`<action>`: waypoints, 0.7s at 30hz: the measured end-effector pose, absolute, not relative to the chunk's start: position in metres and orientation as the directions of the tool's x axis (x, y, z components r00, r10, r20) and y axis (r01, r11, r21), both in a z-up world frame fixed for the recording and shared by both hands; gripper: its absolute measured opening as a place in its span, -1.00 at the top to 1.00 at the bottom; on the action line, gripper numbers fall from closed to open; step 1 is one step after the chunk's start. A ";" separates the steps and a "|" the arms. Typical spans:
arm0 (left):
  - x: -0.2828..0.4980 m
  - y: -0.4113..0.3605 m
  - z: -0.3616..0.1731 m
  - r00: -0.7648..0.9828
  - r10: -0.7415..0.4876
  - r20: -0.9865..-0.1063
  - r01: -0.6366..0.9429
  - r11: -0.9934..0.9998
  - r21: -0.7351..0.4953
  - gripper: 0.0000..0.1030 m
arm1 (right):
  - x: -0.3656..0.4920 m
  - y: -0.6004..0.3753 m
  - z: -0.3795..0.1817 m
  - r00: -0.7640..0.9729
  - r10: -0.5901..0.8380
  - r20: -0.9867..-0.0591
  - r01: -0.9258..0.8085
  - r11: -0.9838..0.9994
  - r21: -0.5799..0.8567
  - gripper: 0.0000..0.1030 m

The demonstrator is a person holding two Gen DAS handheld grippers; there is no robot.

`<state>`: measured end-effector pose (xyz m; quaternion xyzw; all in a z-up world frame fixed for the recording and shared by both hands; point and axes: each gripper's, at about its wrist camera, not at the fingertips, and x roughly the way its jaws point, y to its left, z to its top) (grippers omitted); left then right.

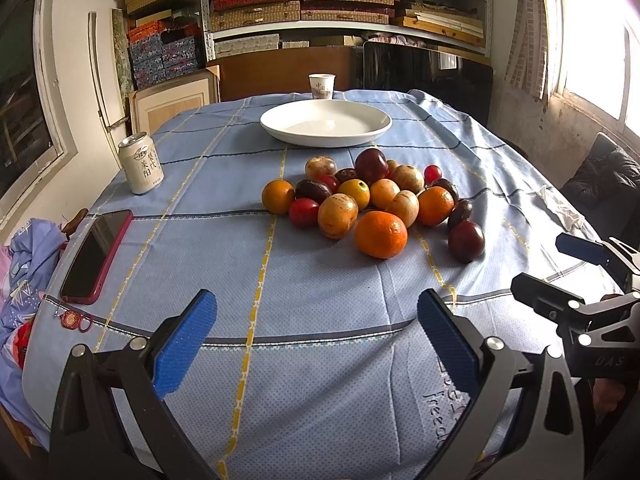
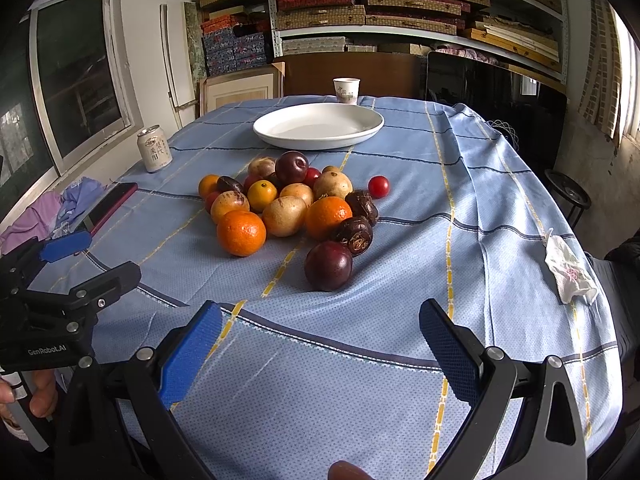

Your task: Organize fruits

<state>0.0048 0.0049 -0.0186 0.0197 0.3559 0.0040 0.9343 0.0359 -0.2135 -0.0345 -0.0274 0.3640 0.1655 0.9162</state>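
above near table edge, left tool (image 1: 316, 344) and right tool (image 2: 320, 350) gape wide, holding nothing.

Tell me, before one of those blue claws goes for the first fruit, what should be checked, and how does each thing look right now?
1. Left gripper open and holding nothing: ok.
2. Right gripper open and holding nothing: ok.
3. White plate bare and ready for fruit: ok.
4. Fruit pile on the cloth between grippers and plate, none carried yet: ok.
5. Nearest dark plum lies at the pile's edge with open cloth in front, easy to approach: ok.
6. Whether lifting one fruit will set its neighbours rolling: cannot tell.
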 end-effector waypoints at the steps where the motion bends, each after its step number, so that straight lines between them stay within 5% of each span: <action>1: 0.005 0.005 -0.019 0.747 0.021 -0.665 0.007 0.999 0.039 -0.91 | 0.036 -0.214 -0.035 0.679 0.284 -0.677 -0.324 0.944 0.071 -0.93; 12: 0.008 0.007 -0.024 0.726 -0.008 -0.688 0.022 1.000 0.011 -0.91 | 0.037 -0.213 -0.038 0.680 0.283 -0.677 -0.325 0.943 0.067 -0.93; 21: 0.014 0.016 -0.034 0.706 -0.088 -0.703 0.033 0.995 -0.091 -0.91 | 0.031 -0.225 -0.032 0.767 0.378 -0.518 -0.351 0.924 0.154 -0.93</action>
